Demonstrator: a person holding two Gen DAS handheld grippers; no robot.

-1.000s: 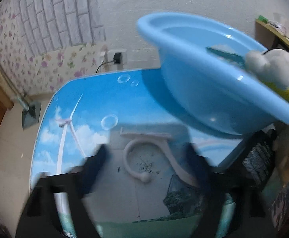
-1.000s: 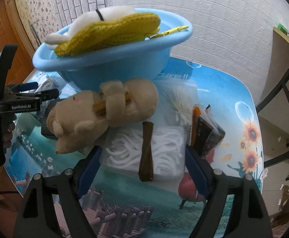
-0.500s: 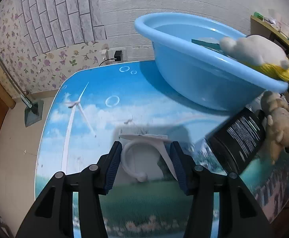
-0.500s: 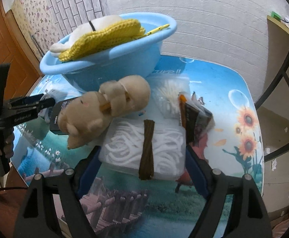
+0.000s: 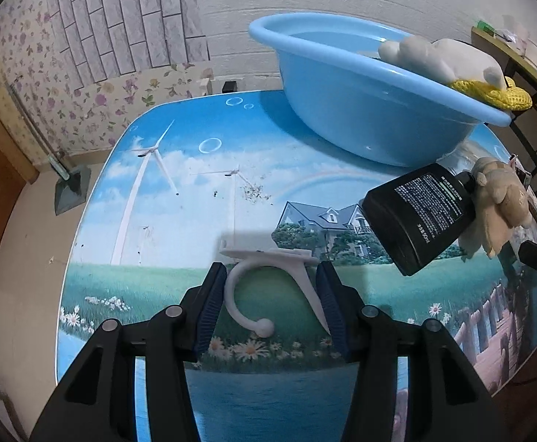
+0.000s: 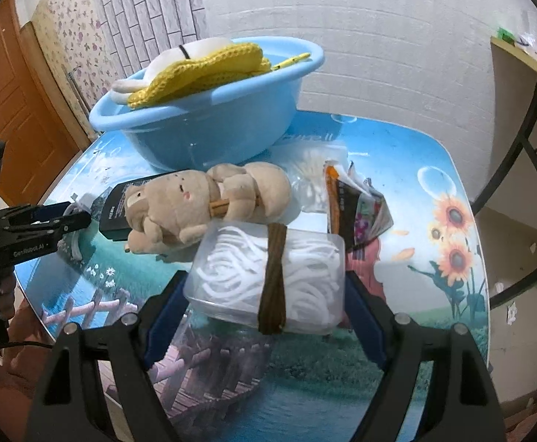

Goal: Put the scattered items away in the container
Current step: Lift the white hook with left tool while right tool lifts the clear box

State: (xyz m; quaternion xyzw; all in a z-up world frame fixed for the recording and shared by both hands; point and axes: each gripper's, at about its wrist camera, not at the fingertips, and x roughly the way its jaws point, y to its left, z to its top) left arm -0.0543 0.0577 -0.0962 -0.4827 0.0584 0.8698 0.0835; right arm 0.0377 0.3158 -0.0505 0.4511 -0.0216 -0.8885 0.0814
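The blue basin (image 6: 209, 110) is where everything is meant to end up, and it stands at the far side of the picture-printed table (image 5: 180, 221), beyond both claws. A white plush and a yellow knitted piece (image 6: 209, 62) already lie in it, heaped above the rim, so whatever comes next probably has to go on top or into the free side.

Next in size is the clear box of white cord (image 6: 268, 283), bound by a brown band. It sits between the fingers of the right gripper (image 6: 264, 316), whose jaws stand wide and flank its two short sides. The blue pads look to be against the box walls, which reads as a grip, and the box seems raised off the table, though that is hard to confirm.

Just behind the box lies the tan plush toy (image 6: 209, 206), partly on the black bottle (image 5: 419, 217), with a bag of cotton swabs (image 6: 308, 180) and a dark snack packet (image 6: 356, 210) beside it. These lie loose in front of the basin, probably awaiting their turn.

Smallest is the white plastic hook (image 5: 264, 287). The left gripper (image 5: 268, 302) has its jaws drawn close and clamped on it, one pad on the curl, the other on the slanted stem. The hook is held over the near part of the table, well short of the basin.
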